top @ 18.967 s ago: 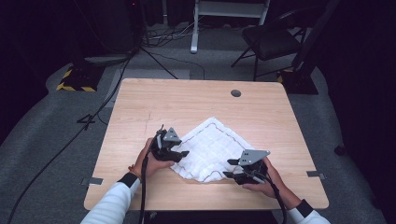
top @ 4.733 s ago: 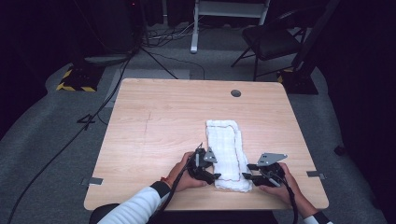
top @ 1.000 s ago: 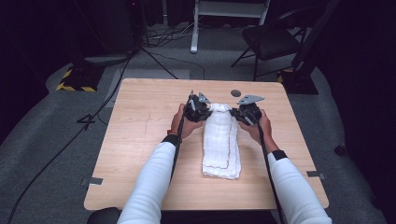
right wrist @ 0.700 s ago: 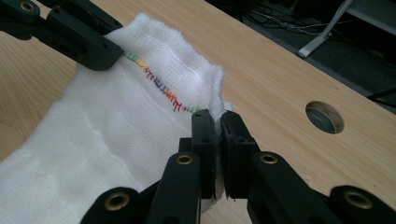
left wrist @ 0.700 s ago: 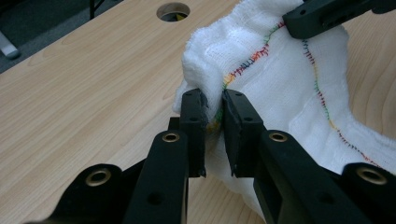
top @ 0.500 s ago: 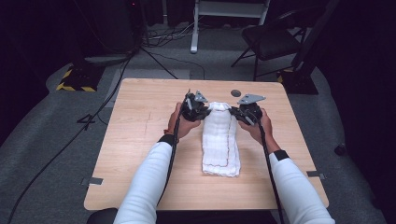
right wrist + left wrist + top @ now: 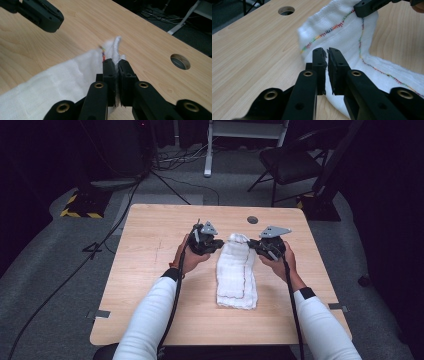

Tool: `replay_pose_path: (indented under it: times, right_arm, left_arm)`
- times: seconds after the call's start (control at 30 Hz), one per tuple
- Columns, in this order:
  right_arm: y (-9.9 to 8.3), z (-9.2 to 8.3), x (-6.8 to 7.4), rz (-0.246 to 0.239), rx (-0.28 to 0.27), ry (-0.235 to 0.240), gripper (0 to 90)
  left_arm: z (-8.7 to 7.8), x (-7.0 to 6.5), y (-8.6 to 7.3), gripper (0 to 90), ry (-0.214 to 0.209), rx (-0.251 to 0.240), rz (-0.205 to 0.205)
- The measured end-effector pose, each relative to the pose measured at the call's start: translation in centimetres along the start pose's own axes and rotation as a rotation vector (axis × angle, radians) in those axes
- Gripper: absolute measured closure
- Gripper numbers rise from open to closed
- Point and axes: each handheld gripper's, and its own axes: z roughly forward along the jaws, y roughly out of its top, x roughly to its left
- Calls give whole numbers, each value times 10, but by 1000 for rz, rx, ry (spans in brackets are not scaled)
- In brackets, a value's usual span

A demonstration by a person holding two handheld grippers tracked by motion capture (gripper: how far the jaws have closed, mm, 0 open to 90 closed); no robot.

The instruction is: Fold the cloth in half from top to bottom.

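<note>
A white towel [image 7: 236, 275] with a coloured stitched hem lies folded into a long strip down the middle of the table [image 7: 150, 285]. My right gripper [image 7: 254, 246] is shut on the strip's far right corner, and cloth pokes up past its tips in the right gripper view [image 7: 115, 63]. My left gripper [image 7: 216, 245] sits at the far left corner. Its jaws [image 7: 327, 53] have just been closing and now stand together, with no cloth visible between them. The towel [image 7: 352, 37] rises right behind them. The right gripper [image 7: 372, 6] shows beyond, on the hem.
A round cable hole [image 7: 252, 220] is cut in the table near the far edge, just beyond the towel. A black chair [image 7: 295, 165] and a white stand [image 7: 240, 135] are on the floor behind the table, and cables run past its left side.
Both hands have drawn back slightly from the far edge toward the person. The left gripper has come off to the left of the towel's far end.
</note>
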Motion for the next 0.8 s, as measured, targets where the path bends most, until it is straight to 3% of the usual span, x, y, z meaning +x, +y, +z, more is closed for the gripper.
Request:
replay_pose_path:
  times: [0.13,0.23,0.3,0.37,0.47,0.63,0.8]
  right_arm:
    - [-3,-2,5,-6,-6,30,859]
    - [-1,-2,9,-30,-1,42,859]
    - [-1,-3,11,-36,0,48,859]
    - [0,-4,13,-48,-1,56,859]
    - [1,-6,16,-62,1,62,859]
    - [-2,-6,18,-75,9,59,859]
    - [-3,-8,19,-80,7,62,859]
  left_arm:
    - [4,-2,-2,891,-8,11,18]
    - [14,-1,-2,658,48,34,1]
    - [21,3,-2,575,45,49,-28]
    - [31,4,-4,437,38,70,-70]
    - [47,3,-7,310,61,130,-66]
    - [59,13,-8,274,66,103,-160]
    - [73,12,-8,279,59,153,-138]
